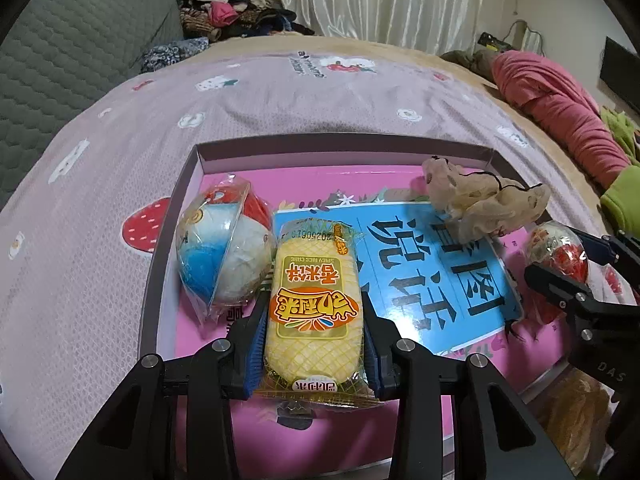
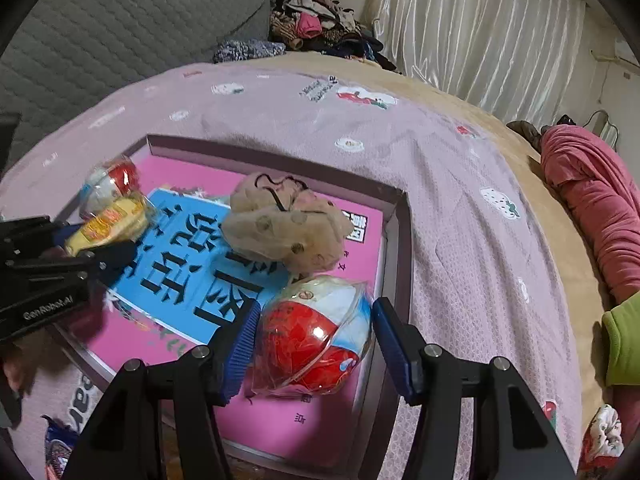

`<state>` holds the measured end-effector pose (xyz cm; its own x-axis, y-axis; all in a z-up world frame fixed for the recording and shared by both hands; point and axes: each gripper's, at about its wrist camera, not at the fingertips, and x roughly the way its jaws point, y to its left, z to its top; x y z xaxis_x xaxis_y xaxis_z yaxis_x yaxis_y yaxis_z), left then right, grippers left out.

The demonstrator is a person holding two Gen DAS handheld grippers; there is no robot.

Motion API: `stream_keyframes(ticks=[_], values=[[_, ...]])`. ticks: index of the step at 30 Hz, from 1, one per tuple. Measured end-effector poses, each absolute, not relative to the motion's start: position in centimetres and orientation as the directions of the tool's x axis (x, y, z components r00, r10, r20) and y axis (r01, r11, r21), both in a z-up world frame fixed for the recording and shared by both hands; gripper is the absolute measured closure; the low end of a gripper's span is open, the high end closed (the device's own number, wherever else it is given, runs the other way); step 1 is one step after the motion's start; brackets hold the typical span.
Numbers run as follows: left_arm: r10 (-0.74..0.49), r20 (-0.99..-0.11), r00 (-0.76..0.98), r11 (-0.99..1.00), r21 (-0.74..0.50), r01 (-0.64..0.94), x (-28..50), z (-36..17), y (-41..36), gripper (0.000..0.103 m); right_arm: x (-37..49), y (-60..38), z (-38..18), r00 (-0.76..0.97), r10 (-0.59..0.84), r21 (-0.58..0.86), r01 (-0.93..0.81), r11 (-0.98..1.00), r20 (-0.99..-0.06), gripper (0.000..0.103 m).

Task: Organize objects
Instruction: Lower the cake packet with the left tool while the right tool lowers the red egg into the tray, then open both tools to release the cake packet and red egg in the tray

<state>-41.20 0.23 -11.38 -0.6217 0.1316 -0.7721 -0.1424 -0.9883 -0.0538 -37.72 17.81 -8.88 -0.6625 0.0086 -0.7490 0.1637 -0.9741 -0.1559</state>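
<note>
My left gripper [image 1: 314, 320] is shut on a yellow rice-cake packet [image 1: 312, 280], held lengthwise just over the pink book [image 1: 248, 432] that lies in a shallow grey-rimmed box [image 1: 340, 142]. Beside the packet, on its left, a wrapped red, white and blue ball [image 1: 224, 248] sits in the box. A beige scrunchie [image 1: 480, 200] lies at the far right of the box. In the right wrist view my right gripper [image 2: 316, 312] is shut on a second wrapped red and white ball [image 2: 312, 332], low over the box's near right corner [image 2: 400, 232].
The box rests on a lilac printed bedspread [image 1: 320, 96]. A pink garment [image 1: 560, 112] and green cloth [image 2: 624, 344] lie to the right. Clothes are piled [image 1: 232, 8] at the back. A snack packet [image 1: 576, 420] and a floral scrunchie [image 2: 604, 436] lie outside the box.
</note>
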Motion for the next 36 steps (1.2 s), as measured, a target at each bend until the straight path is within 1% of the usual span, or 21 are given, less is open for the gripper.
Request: stream_keyframes(ticks=[2, 10, 13, 17, 20, 25, 27, 28, 29, 34, 36], values=[[0.142, -0.773, -0.618, -0.987, -0.065, -0.146, -41.2, -11.4, 0.3, 0.062, -37.8, 17.9, -9.0, -0.66, 0.006, -0.151, 0.164, -0.975, -0.751, 0.045], [0.129, -0.774, -0.62, -0.987, -0.042, -0.153, -41.0, -11.4, 0.8, 0.061, -38.0, 18.0, -9.1, -0.659, 0.003, -0.143, 0.159, -0.977, -0.752, 0.045], [0.13, -0.774, -0.62, -0.987, -0.043, -0.154, -40.9, -11.4, 0.9, 0.06, -38.0, 18.0, -9.2, -0.66, 0.007, -0.146, 0.156, -0.977, -0.751, 0.045], [0.137, -0.758, -0.637, -0.986, -0.041, -0.163, -40.5, -10.7, 1.0, 0.048, -38.0, 18.0, -9.0, -0.662, 0.007, -0.146, 0.156, -0.977, -0.749, 0.044], [0.145, -0.755, -0.639, -0.985, -0.048, -0.167, -40.3, -10.3, 1.0, 0.046, -37.9, 18.0, -8.8, -0.667, 0.003, -0.143, 0.155, -0.978, -0.745, 0.037], [0.132, -0.749, -0.649, -0.986, -0.035, -0.161, -39.9, -9.7, 0.8, 0.038, -37.6, 17.9, -8.4, -0.671, 0.002, -0.143, 0.155, -0.978, -0.741, 0.036], [0.138, -0.747, -0.65, -0.986, -0.041, -0.162, -39.7, -9.4, 0.7, 0.034, -37.3, 17.9, -8.0, -0.677, -0.004, -0.138, 0.156, -0.978, -0.736, 0.034], [0.145, -0.749, -0.647, -0.985, -0.046, -0.167, -39.6, -9.2, 0.7, 0.028, -37.2, 17.9, -7.7, -0.682, -0.003, -0.138, 0.153, -0.979, -0.731, 0.032], [0.151, -0.747, -0.647, -0.984, -0.049, -0.172, -39.4, -8.9, 0.7, 0.025, -37.0, 17.9, -7.4, -0.688, -0.003, -0.139, 0.151, -0.979, -0.726, 0.03], [0.136, -0.736, -0.663, -0.984, -0.02, -0.18, -38.2, -7.5, 1.0, 0.023, -35.7, 17.8, -5.5, -0.719, -0.016, -0.123, 0.141, -0.982, -0.694, 0.028], [0.151, -0.73, -0.666, -0.981, -0.03, -0.19, -37.5, -6.6, 1.0, 0.022, -34.9, 17.5, -4.4, -0.739, -0.018, -0.125, 0.138, -0.983, -0.673, 0.021]])
